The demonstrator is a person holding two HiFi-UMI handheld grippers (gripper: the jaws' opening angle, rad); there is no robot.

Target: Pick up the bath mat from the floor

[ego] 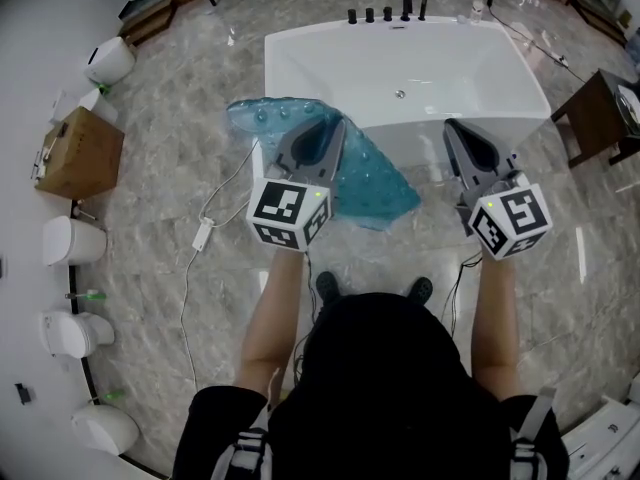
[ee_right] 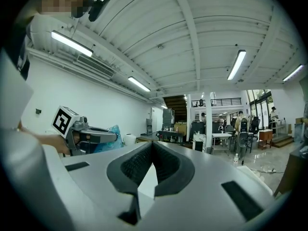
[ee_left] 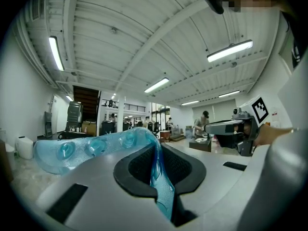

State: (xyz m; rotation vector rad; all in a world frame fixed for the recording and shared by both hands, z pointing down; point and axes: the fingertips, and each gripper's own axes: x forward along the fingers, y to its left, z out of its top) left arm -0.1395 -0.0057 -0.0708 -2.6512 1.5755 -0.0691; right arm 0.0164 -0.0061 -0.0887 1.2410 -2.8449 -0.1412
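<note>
Head view: left hand-held gripper clenched on edge of blue suction-cup bath mat, mat raised before white bathtub, low end's contact with marble floor unclear. Right hand-held gripper pinched together, empty. Risk: slick edge slipping from single pinch; hanging corner catching tub rim or white cable. Room: open floor leftward; tub close ahead; toilets lining far left
</note>
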